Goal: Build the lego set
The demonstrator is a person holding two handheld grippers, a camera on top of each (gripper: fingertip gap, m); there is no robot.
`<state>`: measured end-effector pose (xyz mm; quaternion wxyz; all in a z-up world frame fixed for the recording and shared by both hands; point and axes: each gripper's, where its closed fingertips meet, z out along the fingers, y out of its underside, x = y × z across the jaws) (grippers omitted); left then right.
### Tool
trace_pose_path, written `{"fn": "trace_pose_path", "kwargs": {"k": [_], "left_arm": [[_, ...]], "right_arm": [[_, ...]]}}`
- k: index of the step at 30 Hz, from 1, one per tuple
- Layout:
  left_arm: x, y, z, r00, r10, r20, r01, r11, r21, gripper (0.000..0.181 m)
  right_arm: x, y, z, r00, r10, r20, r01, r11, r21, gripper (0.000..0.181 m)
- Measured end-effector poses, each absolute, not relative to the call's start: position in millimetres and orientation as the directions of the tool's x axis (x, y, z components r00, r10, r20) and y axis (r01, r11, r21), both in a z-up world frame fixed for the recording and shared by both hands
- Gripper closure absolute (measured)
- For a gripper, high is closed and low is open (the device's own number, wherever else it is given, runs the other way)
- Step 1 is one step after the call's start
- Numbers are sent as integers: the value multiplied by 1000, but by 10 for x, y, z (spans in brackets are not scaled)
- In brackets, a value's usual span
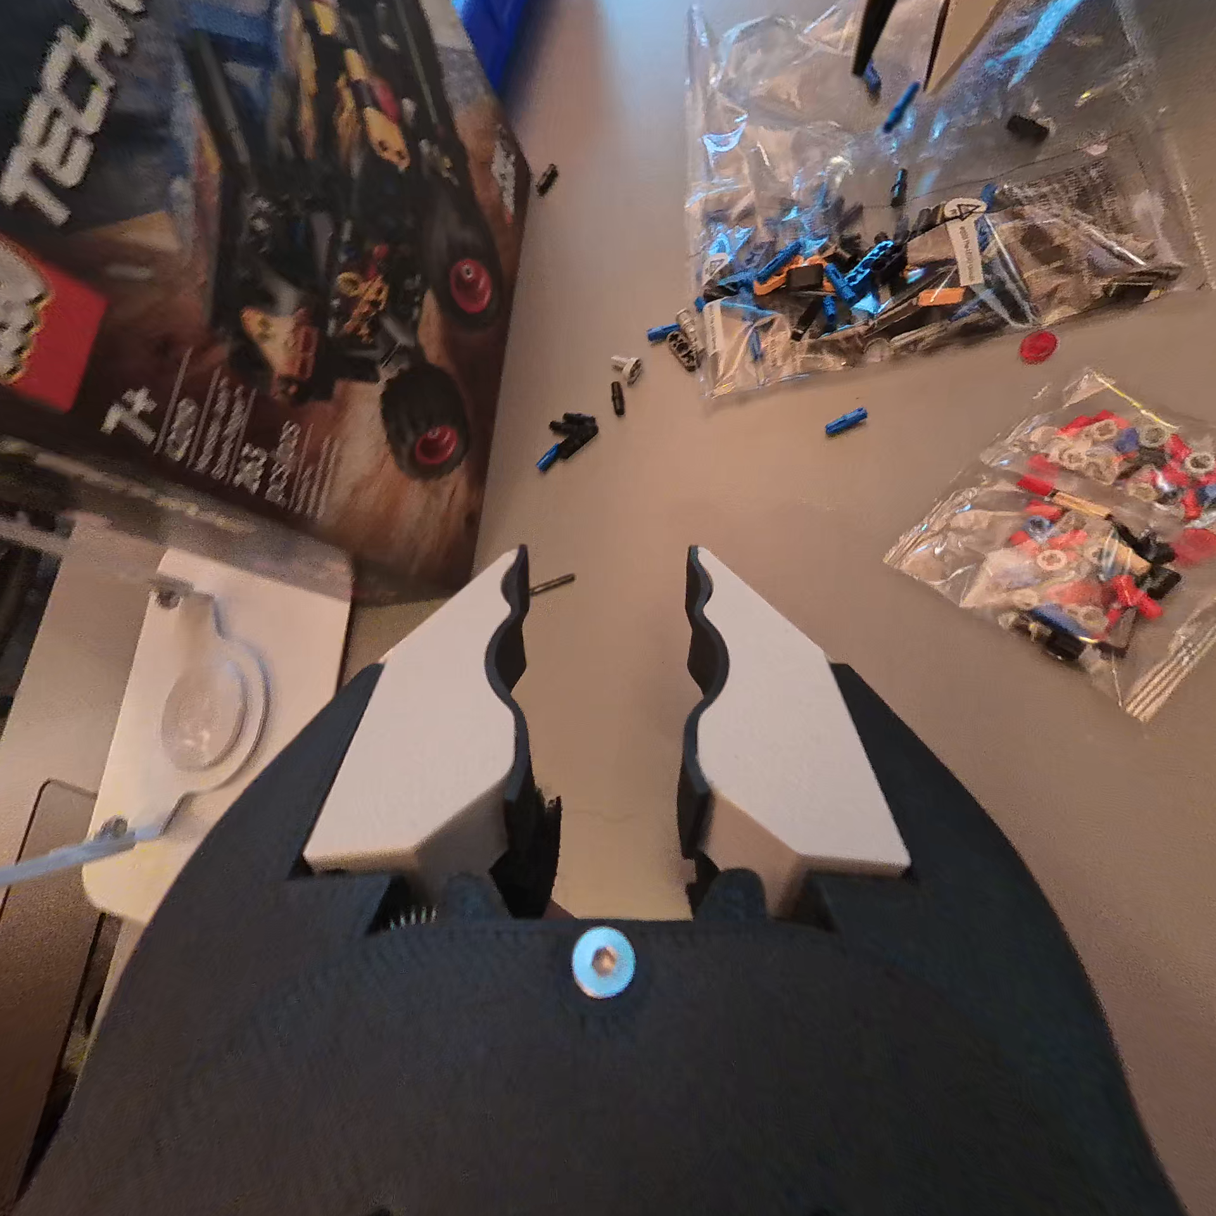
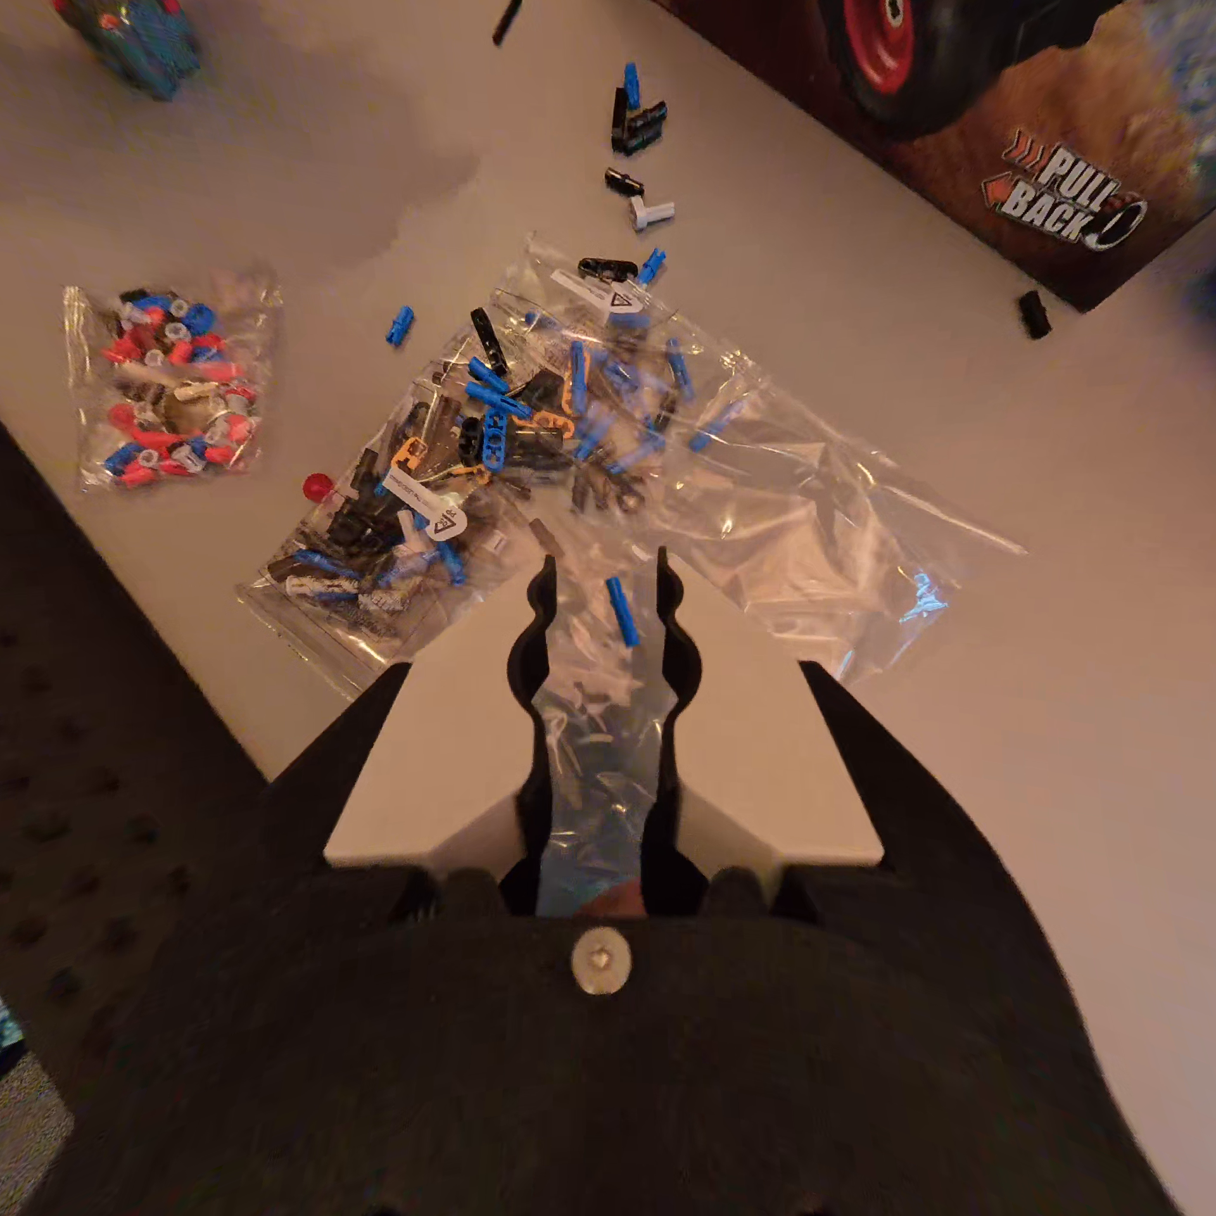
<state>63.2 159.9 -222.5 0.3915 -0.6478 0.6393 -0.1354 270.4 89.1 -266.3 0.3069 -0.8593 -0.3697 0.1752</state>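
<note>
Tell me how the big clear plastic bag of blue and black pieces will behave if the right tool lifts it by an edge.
The big clear bag looks thin and crinkled, so it will probably sag limply. Its pieces lie heaped toward one end, so they would likely slide. That end seems open, with pins already scattered nearby, so more may spill.

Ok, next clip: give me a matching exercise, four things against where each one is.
Things:
1. blue pin
2. small bag of red and blue parts
3. red round piece
4. set box

Places:
A. far right corner of the right wrist view
B. between the right gripper fingers, inside the big clear bag
C. alone, left of the big bag
D. on the table, at the big bag's left edge

Pairs: 1-B, 2-C, 3-D, 4-A
</note>
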Motion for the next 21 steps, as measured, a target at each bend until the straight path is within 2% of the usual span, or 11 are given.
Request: {"fn": "trace_pose_path", "kwargs": {"k": [7,14,21], "left_arm": [[79,1583,-1997,251,-891,-379,-721,89,-687,118],[-953,1741,-1440,427,-770,-475,-718,30,-695,123],[-2303,2037,-971,596,-566,-570,-736,-99,-670,132]], "right_arm": [[2606,869,-2319,662,749,-4,506,-451,-735,149],[2240,813,-1974,617,786,46,459,-313,-831,154],[1680,784,-1860,565,823,59,404,-213,-890,159]]}}
